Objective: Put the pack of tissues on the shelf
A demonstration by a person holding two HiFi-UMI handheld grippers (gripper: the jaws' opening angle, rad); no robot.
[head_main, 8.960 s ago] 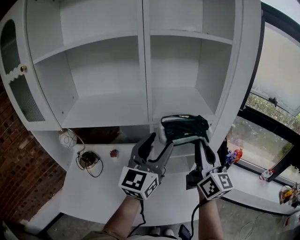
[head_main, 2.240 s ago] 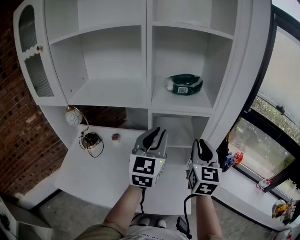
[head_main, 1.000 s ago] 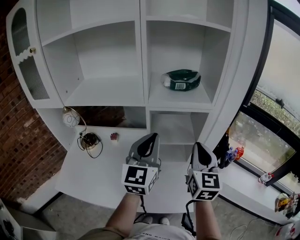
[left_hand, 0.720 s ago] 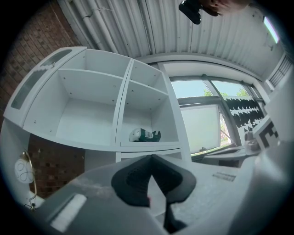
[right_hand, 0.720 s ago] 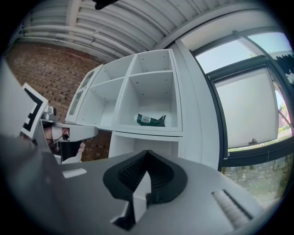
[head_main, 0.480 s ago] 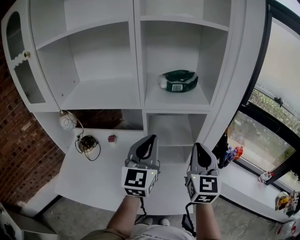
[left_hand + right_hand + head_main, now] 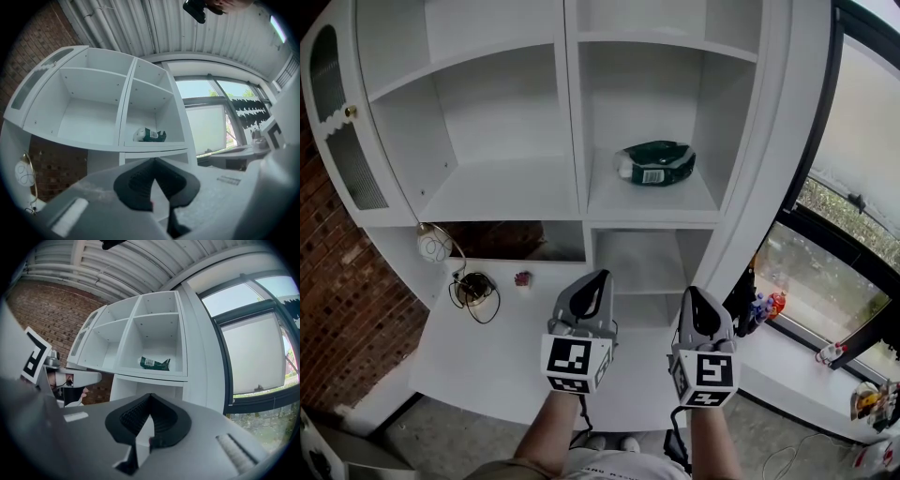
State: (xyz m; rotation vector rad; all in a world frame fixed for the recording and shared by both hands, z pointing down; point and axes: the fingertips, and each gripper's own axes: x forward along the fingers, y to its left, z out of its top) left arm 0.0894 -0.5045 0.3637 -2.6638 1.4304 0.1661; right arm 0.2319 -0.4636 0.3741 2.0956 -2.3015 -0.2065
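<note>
The dark green pack of tissues [image 7: 655, 162] lies on the right middle shelf board [image 7: 656, 204] of the white shelf unit [image 7: 581, 112]; it also shows small in the left gripper view as the tissue pack [image 7: 150, 135] and in the right gripper view as the pack [image 7: 154, 363]. Both grippers hang low in front of the unit, well below and apart from the pack. My left gripper [image 7: 592, 281] is shut and empty, its jaws meeting at the tips [image 7: 154, 161]. My right gripper [image 7: 695, 296] is shut too, with nothing between its jaws [image 7: 150, 397].
A white desk surface [image 7: 487, 356] carries a coiled cable [image 7: 473, 289] and a small red item [image 7: 523, 278]. A brick wall [image 7: 337, 309] stands at the left, a window [image 7: 853, 178] at the right. The cabinet door [image 7: 337, 131] hangs open at the upper left.
Both grippers have stayed low and shut, shifting only slightly. The view has drifted a little, and the pack rests unmoved on its shelf.
</note>
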